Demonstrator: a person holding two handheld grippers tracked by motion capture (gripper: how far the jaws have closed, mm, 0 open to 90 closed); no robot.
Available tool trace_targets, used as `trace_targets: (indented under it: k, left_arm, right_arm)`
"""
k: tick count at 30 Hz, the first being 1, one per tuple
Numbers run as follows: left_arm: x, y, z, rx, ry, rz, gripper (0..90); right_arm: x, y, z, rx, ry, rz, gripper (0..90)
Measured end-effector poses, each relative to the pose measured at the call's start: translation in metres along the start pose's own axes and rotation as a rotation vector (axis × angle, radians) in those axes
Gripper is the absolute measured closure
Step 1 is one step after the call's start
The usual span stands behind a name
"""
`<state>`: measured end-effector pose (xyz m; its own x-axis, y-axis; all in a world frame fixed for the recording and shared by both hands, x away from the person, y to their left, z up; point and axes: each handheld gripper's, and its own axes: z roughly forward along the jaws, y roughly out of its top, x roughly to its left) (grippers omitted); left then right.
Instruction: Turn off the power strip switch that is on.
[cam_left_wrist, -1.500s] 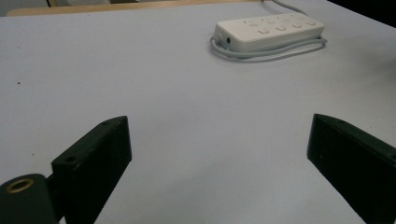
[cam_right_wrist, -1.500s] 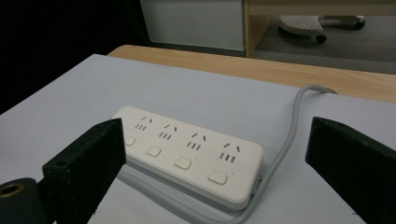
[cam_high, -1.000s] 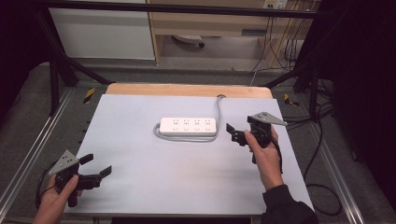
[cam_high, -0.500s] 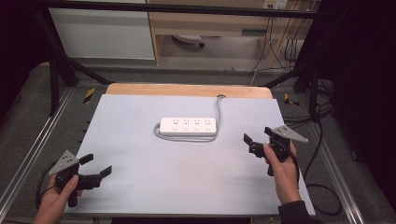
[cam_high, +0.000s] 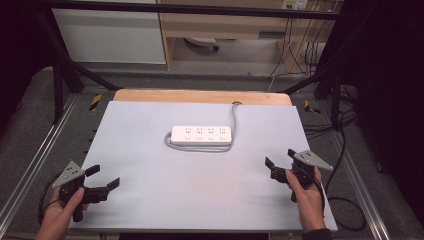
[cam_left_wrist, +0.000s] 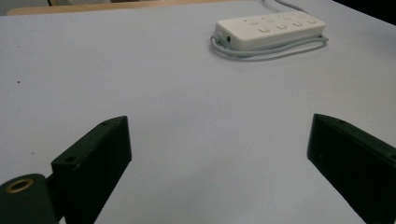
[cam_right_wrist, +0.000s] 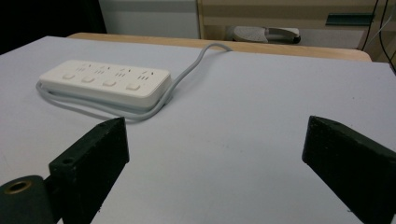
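at the near corners the left gripper (cam_high: 102, 180) and right gripper (cam_high: 279, 164) are held low with jaws spread and empty, aimed inward; the power strip (cam_high: 201, 135) lies mid-table beyond, well apart, its cord (cam_high: 234, 114) looped around it, probably for tidiness.

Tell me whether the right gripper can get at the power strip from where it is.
Probably yes. The right gripper is open and empty, and bare mat lies between it and the power strip. The strip's cable loops along its near side, so it may get caught in a grasp.
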<state>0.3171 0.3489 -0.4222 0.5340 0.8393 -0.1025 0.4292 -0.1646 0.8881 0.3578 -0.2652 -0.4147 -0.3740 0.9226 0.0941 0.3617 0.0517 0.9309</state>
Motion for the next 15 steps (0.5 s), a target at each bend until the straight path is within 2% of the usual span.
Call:
trace_targets:
  k: [6,15]
  left_arm:
    - [0.000,0.000,0.000,0.000,-0.001,0.000,6.4]
    - [0.000,0.000,0.000,-0.004,-0.001,0.000,6.4]
  right_arm:
    - [0.004,-0.016,0.004,0.030,0.004,-0.018,6.7]
    - [0.019,-0.031,0.018,0.109,0.042,-0.057,5.1]
